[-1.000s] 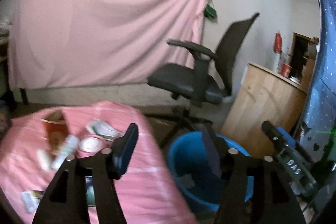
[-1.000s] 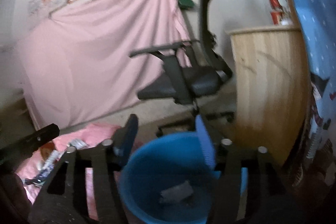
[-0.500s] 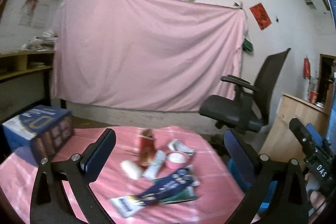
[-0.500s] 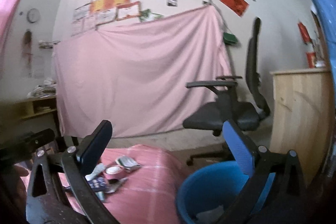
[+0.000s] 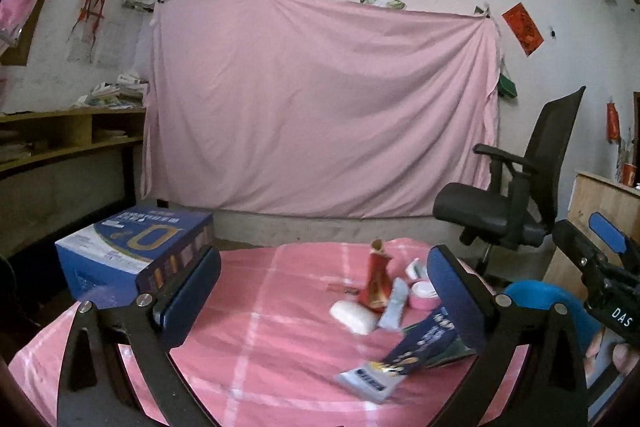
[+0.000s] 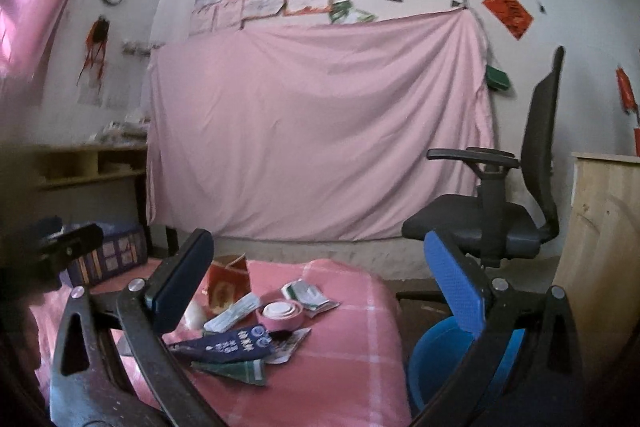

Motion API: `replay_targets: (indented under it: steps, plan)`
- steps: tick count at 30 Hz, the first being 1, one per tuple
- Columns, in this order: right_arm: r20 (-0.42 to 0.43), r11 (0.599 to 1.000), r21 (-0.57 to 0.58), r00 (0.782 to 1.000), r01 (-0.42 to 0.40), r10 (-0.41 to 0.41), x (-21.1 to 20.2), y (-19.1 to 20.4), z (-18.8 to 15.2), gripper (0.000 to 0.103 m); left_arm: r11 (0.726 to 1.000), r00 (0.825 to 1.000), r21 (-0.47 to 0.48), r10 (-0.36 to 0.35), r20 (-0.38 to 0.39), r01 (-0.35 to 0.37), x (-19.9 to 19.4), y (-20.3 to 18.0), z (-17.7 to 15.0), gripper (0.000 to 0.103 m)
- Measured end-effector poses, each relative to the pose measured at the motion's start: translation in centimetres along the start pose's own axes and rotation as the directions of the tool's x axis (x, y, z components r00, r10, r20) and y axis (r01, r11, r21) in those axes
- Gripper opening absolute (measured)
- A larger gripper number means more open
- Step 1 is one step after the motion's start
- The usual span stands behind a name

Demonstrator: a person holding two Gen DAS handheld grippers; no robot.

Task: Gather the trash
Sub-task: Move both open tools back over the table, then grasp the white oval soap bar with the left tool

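A pile of trash lies on the pink-clothed table (image 5: 256,339): a red carton (image 5: 376,283), a white lump (image 5: 354,317), a pale tube (image 5: 394,307), a pink tape roll (image 5: 424,295) and a navy wrapper (image 5: 424,343). My left gripper (image 5: 322,295) is open and empty, hovering level over the table's near side. My right gripper (image 6: 316,291) is open and empty too, with the red carton (image 6: 228,285), tape roll (image 6: 280,313), navy wrapper (image 6: 228,343) and a green wrapper (image 6: 236,371) ahead of it. The blue bin (image 6: 440,359) stands on the floor right of the table.
A blue printed box (image 5: 132,251) sits on the table's left side. A black office chair (image 6: 500,223) and a wooden cabinet (image 6: 600,247) stand to the right. A pink sheet (image 5: 320,107) hangs on the back wall, with shelves (image 5: 68,139) at the left.
Both grippers have swung left from above the blue bin and now face the table and the trash pile. Their jaws have spread wider.
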State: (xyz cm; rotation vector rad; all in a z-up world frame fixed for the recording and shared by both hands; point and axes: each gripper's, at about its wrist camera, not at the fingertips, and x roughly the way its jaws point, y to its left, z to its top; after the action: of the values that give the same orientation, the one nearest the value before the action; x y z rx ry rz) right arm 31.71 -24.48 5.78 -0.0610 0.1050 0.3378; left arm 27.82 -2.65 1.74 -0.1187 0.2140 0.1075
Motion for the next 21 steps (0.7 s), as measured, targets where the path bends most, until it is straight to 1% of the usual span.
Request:
replay_targets:
  steps: [6, 10, 14, 18, 20, 21]
  plan:
    - [-0.068, 0.999, -0.036, 0.998, 0.009, -0.012, 2.1, 1.0, -0.7, 0.103, 1.0, 1.0, -0.003, 0.004, -0.013, -0.004, 1.5, 1.6, -0.7, 0.101]
    - [-0.164, 1.0, -0.024, 0.986, 0.019, -0.022, 4.7, 0.6, -0.8, 0.103, 1.0, 0.999, 0.021, -0.005, -0.035, 0.006, 2.8, 1.2, -0.5, 0.101]
    - [-0.255, 1.0, -0.005, 0.967, 0.01, -0.011, 6.9, 0.4, -1.4, 0.103, 0.999, 0.995, 0.029, -0.032, -0.096, 0.035, 4.8, 1.5, -0.7, 0.101]
    - [-0.321, 1.0, 0.003, 0.947, 0.0, 0.001, 8.6, 0.3, -2.4, 0.103, 0.997, 0.98, 0.031, -0.061, -0.187, 0.068, 7.1, 1.2, -1.1, 0.101]
    - [-0.376, 1.0, 0.003, 0.927, -0.011, 0.012, 9.9, 0.4, -2.9, 0.103, 0.995, 0.969, 0.038, -0.078, -0.234, 0.089, 8.3, 0.8, -1.3, 0.1]
    - [-0.388, 1.0, 0.004, 0.921, -0.015, 0.015, 10.3, 0.5, -3.0, 0.103, 0.994, 0.963, 0.04, -0.088, -0.254, 0.101, 8.8, 0.6, -1.4, 0.1]
